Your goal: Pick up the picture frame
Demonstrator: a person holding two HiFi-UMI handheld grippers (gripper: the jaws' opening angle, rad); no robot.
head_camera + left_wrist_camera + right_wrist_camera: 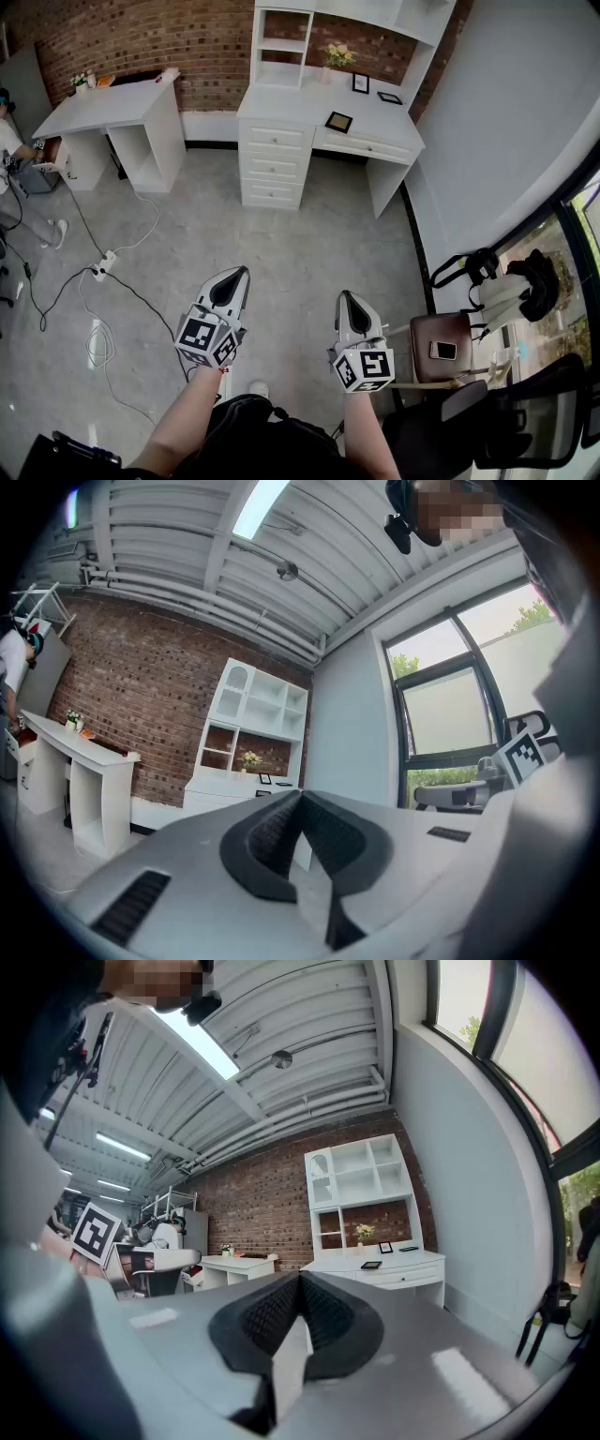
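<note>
Both grippers pinched shut and empty, frames way out ahead

My left gripper [236,277] and right gripper [346,302] have their jaws closed tip to tip on nothing, both aimed at the white desk [309,105] well beyond them. The head view lets me count three picture frames up there: front frame [338,121], standing frame [360,82] and flat frame [389,97]. It also shows one phone [442,350] on a stool [420,334] just right of the right gripper. The gripper views miss that, but only they catch the ceiling light strip [262,503].
</note>
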